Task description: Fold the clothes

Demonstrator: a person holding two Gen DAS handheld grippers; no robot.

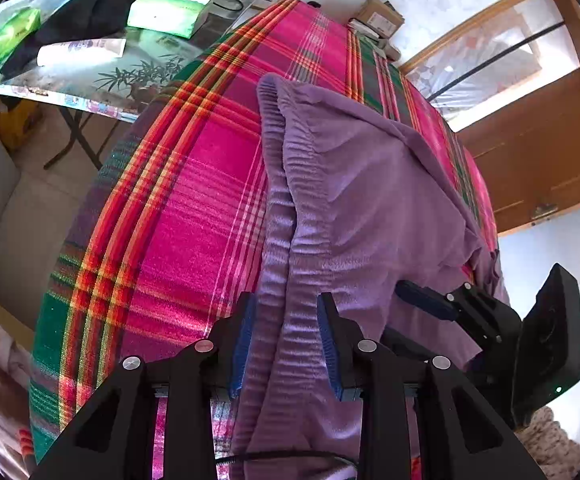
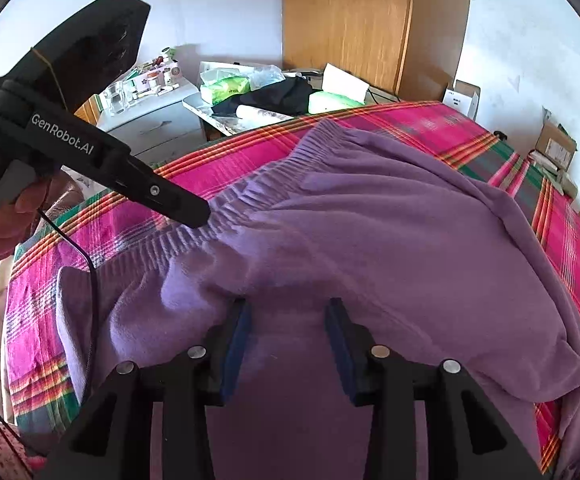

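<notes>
A purple fleece garment (image 1: pixel 362 192) with a ribbed elastic waistband (image 1: pixel 278 184) lies on a bed covered by a pink plaid blanket (image 1: pixel 194 208). My left gripper (image 1: pixel 286 320) is open, its blue-padded jaws standing either side of the waistband. It shows in the right wrist view (image 2: pixel 198 216), tip down on the waistband (image 2: pixel 226 208). My right gripper (image 2: pixel 288 320) is open over the garment's body (image 2: pixel 390 240). It also shows in the left wrist view (image 1: pixel 430 300), low over the garment to the right.
A folding table (image 1: pixel 130 80) with a black cloth, green packs and a white tube stands beyond the bed. A wooden wardrobe (image 2: pixel 350 24), a white cabinet (image 2: pixel 150 120) and cardboard boxes (image 2: pixel 554 148) stand around. A wooden door (image 1: pixel 538 128) is at right.
</notes>
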